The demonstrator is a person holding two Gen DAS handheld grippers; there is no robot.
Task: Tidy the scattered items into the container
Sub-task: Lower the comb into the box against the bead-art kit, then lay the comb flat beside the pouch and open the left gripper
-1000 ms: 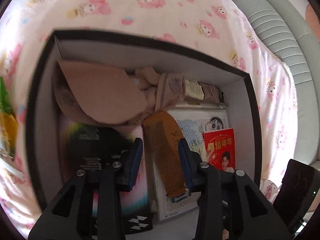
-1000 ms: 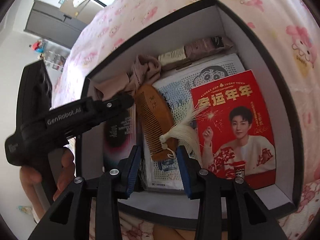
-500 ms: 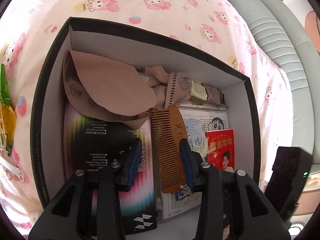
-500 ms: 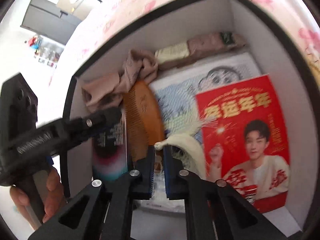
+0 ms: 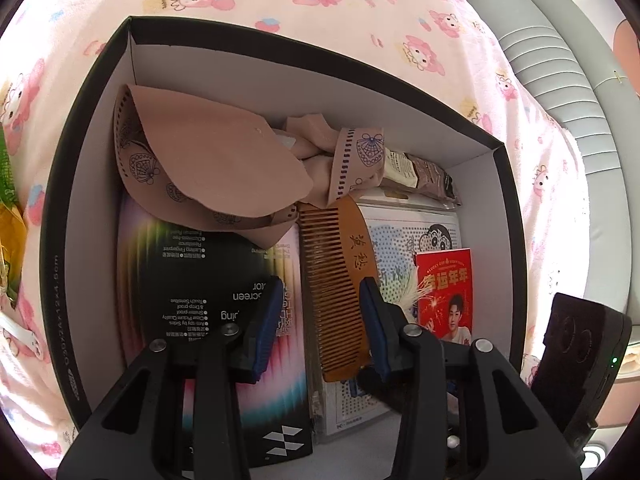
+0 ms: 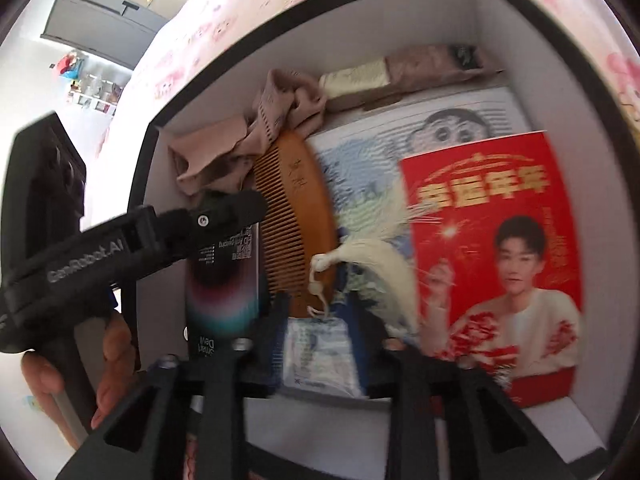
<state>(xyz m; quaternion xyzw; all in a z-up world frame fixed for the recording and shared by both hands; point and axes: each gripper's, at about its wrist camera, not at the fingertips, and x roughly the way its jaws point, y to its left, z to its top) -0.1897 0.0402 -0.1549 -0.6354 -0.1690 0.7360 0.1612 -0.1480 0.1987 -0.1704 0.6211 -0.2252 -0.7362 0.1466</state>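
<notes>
We see both tools spread above the box (image 5: 484,148). The left tool (image 5: 318,320) straddles the comb (image 5: 340,280); the right tool (image 6: 318,320) sits at the comb's 6 o'clock.

"GenRobot.AI" on the left gripper (image 6: 224,216) — "screen" on the rainbow package (image 5: 208,280).

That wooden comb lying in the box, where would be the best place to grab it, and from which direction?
Probably by the smooth curved back of the comb, coming straight down from above with the tongs across its narrow width. It lies flat on the packages in the box, so no edge is free from the side. The near half is open; the far tip sits at the pink cloth.
</notes>
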